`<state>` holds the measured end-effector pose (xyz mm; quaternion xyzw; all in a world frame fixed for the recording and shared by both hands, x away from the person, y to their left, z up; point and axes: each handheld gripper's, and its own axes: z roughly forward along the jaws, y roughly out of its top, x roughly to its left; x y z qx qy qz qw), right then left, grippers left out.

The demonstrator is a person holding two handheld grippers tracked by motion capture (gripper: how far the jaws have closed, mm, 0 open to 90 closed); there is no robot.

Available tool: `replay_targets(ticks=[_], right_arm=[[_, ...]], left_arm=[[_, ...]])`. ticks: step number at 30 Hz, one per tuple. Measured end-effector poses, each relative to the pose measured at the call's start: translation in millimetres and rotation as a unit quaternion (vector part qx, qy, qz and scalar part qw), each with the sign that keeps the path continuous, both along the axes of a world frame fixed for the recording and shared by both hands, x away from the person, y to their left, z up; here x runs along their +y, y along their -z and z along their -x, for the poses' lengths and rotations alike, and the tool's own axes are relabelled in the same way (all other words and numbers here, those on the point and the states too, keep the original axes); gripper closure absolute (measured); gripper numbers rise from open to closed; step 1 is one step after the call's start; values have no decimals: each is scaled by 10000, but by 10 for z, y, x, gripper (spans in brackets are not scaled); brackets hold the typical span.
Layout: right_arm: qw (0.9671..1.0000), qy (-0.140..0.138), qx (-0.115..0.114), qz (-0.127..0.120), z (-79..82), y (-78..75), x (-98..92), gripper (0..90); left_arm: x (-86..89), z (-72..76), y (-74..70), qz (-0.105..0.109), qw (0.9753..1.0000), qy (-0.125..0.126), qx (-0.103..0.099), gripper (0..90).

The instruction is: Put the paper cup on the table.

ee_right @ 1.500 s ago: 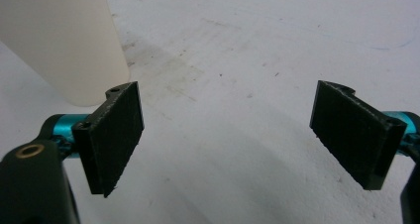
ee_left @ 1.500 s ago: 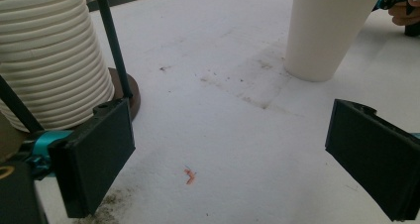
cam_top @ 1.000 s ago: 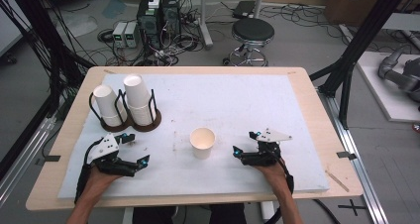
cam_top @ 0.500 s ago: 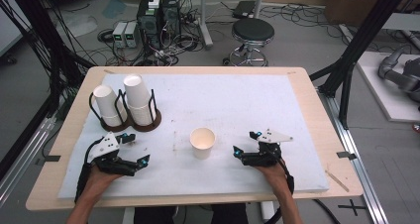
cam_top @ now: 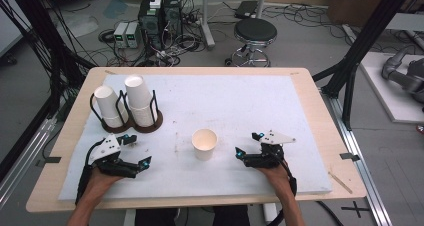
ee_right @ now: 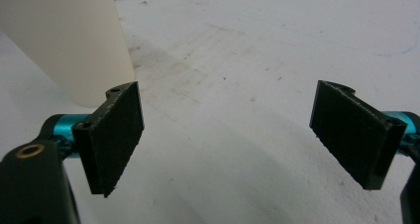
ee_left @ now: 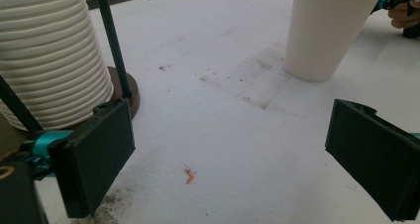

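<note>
- While both hands rest low on the white mat (cam_top: 240,101), the right gripper (cam_top: 248,145) sits near the front edge with its jaws spread wide and nothing between them; in its own view the right gripper (ee_right: 225,130) shows only bare mat in the gap.
- From that gripper, the single paper cup (cam_top: 204,144) stands upright at about 9 o'clock, close by but apart from it. In the right gripper view the paper cup (ee_right: 69,40) rises just behind the left-hand jaw, outside the gap.
- Over on the other side, the left gripper (cam_top: 134,149) lies near the front left corner of the mat, its jaws also wide apart and holding nothing. Seen from the left gripper (ee_left: 230,149) itself, the gap frames bare mat with a small orange speck (ee_left: 189,175) on it.
- From the left gripper, the cup stands at about 3 o'clock on the table, well apart; in that gripper's view the cup (ee_left: 329,28) sits ahead toward 1 o'clock.
- Just beyond the left gripper, at about 12 o'clock, stands the cup holder (cam_top: 150,122), a brown base with black wire uprights, carrying two stacks of cups (cam_top: 140,100) mouth down.
- Underneath the mat lies the wooden table (cam_top: 320,116).
</note>
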<state>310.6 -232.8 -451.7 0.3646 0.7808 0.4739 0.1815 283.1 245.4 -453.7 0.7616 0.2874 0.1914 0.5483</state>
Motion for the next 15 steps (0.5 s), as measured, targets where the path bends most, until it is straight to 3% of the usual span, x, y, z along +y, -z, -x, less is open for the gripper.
replay_targets(ticks=[15], right_arm=[[10000,-6,2,22,1,0,4,140]], left_arm=[[-3,0,1,5,10000,7,12,49]])
